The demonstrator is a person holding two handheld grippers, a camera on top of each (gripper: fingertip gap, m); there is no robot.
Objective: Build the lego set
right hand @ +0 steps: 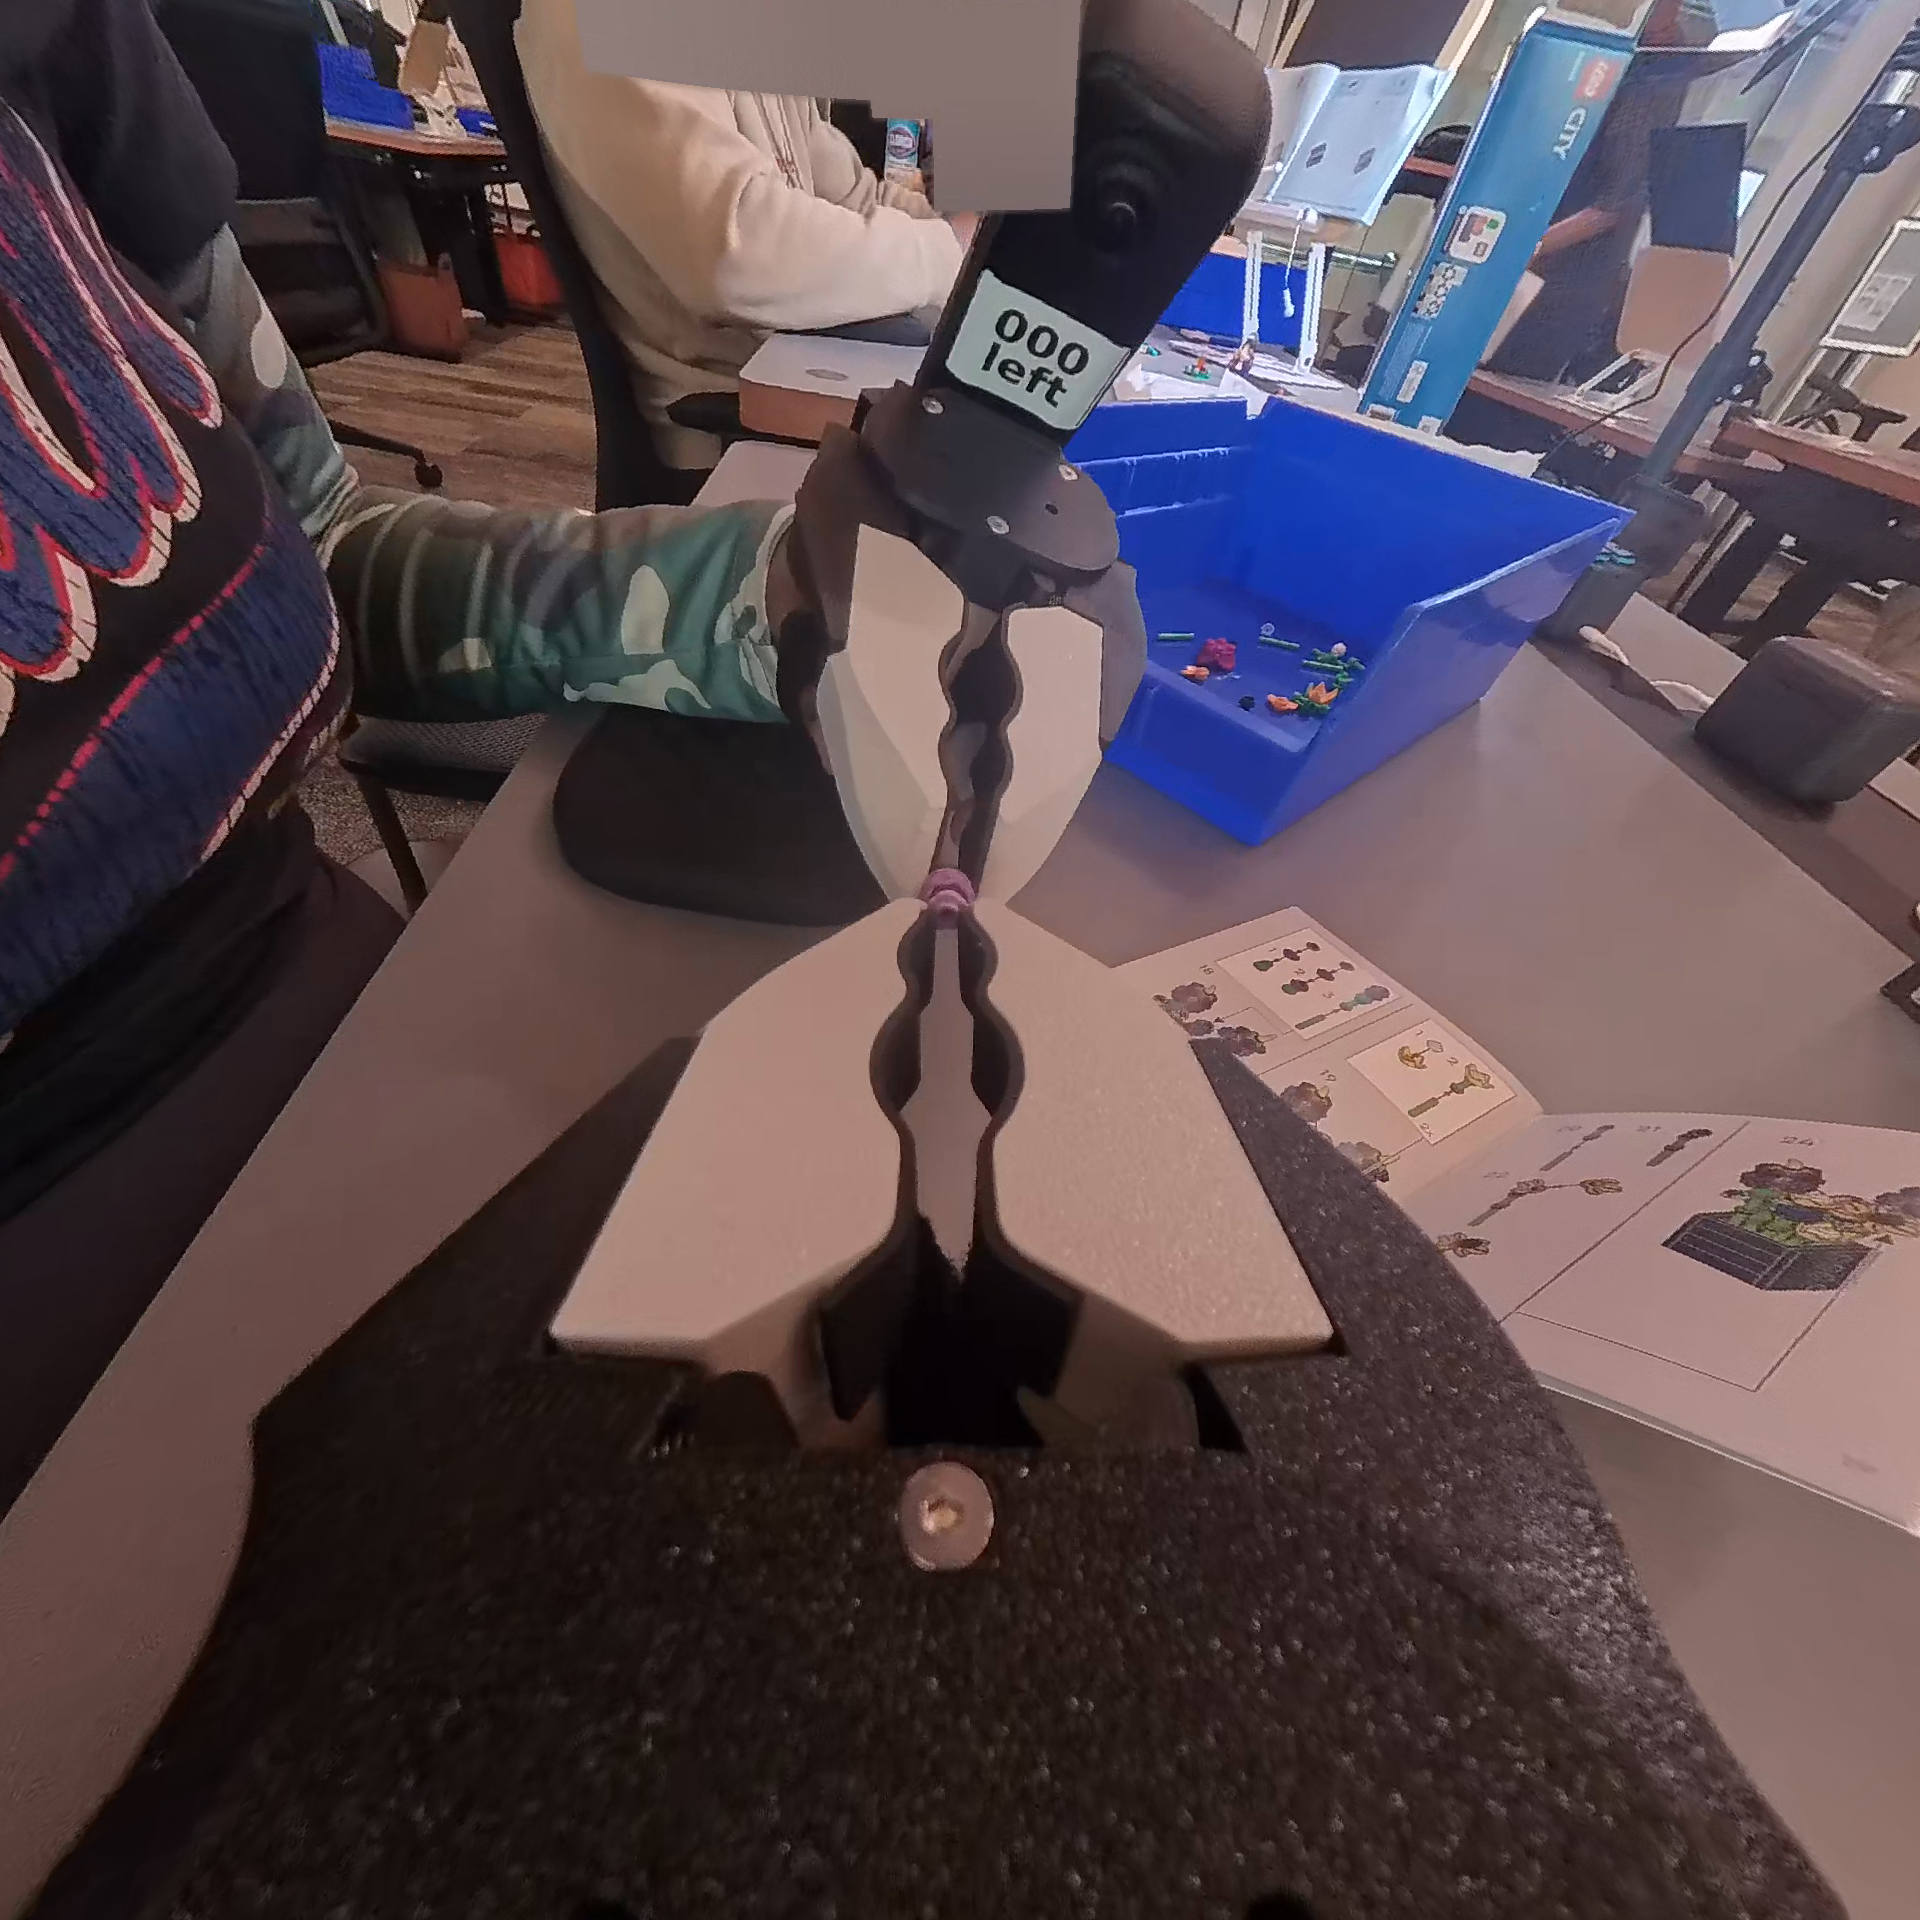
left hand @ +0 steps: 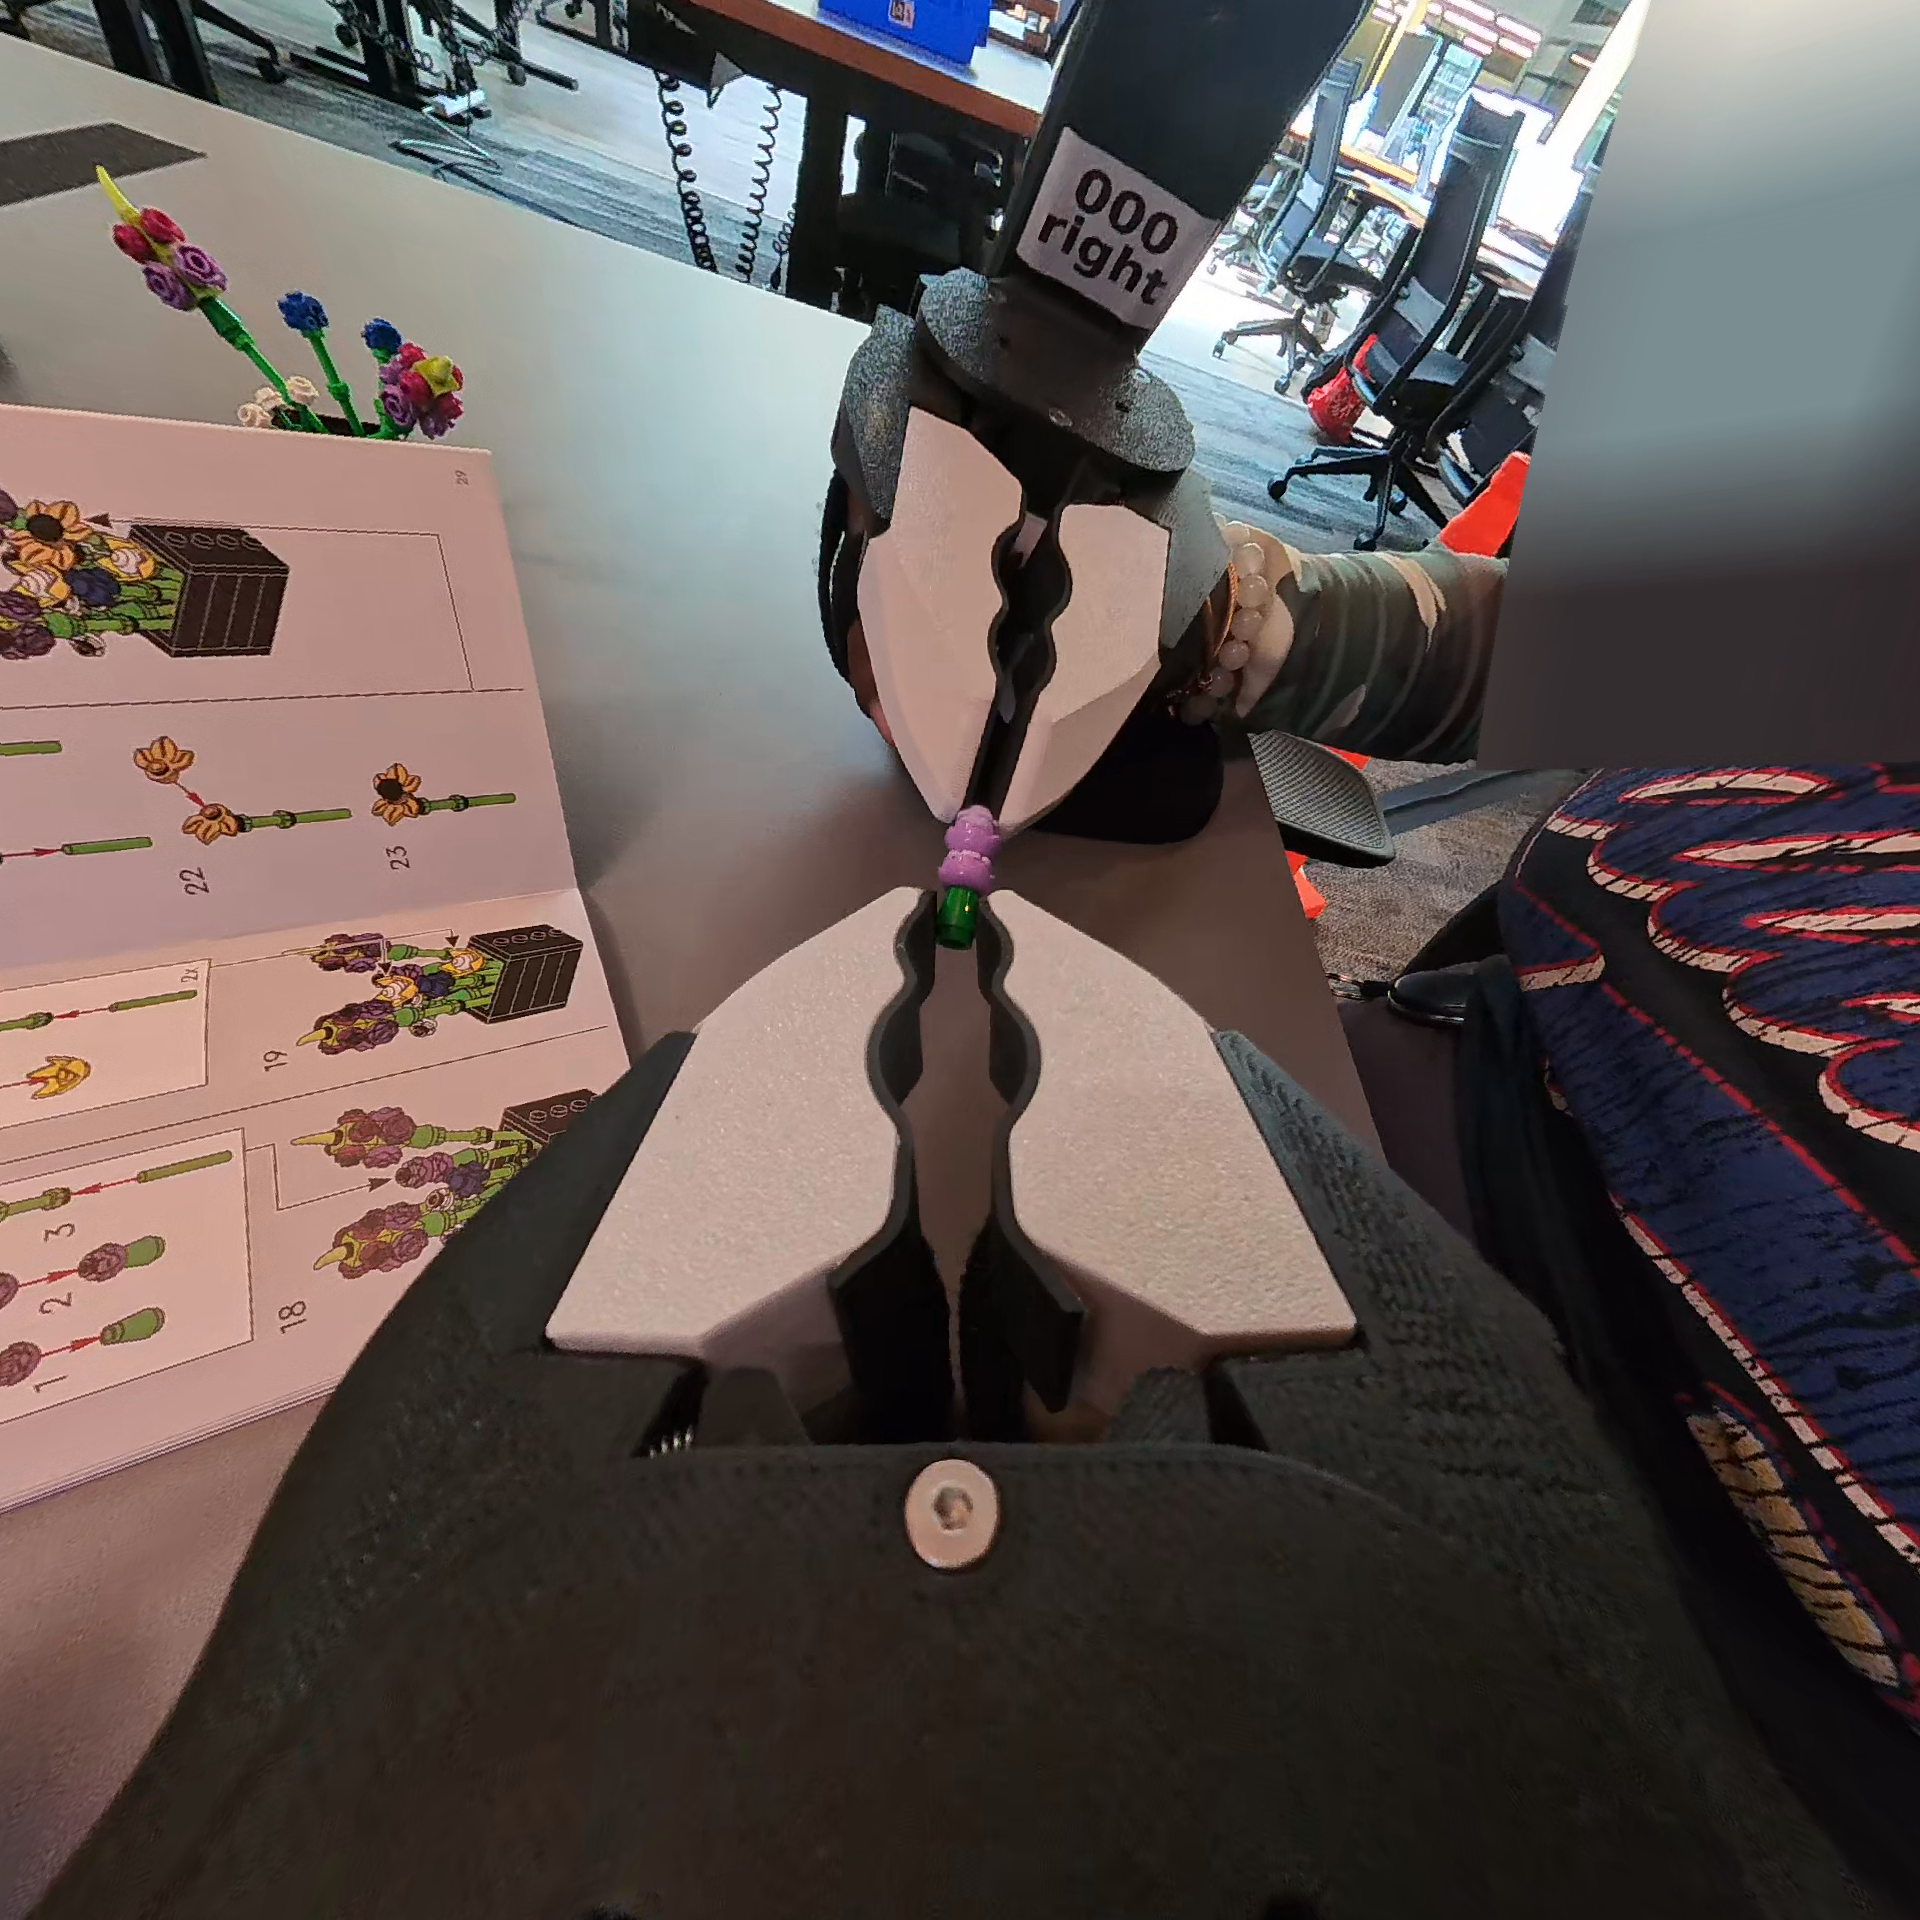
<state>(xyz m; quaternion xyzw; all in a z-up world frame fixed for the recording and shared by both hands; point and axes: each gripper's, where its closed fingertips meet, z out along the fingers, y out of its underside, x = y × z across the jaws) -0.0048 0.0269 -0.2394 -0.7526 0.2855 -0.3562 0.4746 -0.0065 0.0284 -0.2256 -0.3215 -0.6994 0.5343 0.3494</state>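
The small plastic flower piece, two stacked lilac blossom elements on a short green stem peg, is suspended above the grey table between the two grippers, near the table's edge. Its long axis runs along the line joining the two grippers: the green stem end points toward the left gripper, and the lilac end points toward the right gripper.

Left gripper: the white fingers are closed on the green stem peg at their tips, with a narrow gap remaining behind the tips. Right gripper: the fingers are drawn together at the tips on the lilac blossom end. In the right wrist view the green peg is hidden, and only one lilac element can be made out.

Count of items:
- Grippers: two, facing each other tip to tip.
- Open paper instruction booklet: one, lying flat on the table beside the grippers.
- Partly built brick bouquet: one, standing behind the booklet; its base is hidden by the page. At least five flower stems are visible, in purple, magenta, blue, white and yellow.
- Blue plastic parts bin: one, on the table beyond the left gripper, holding several small loose pieces; the number cannot be determined.
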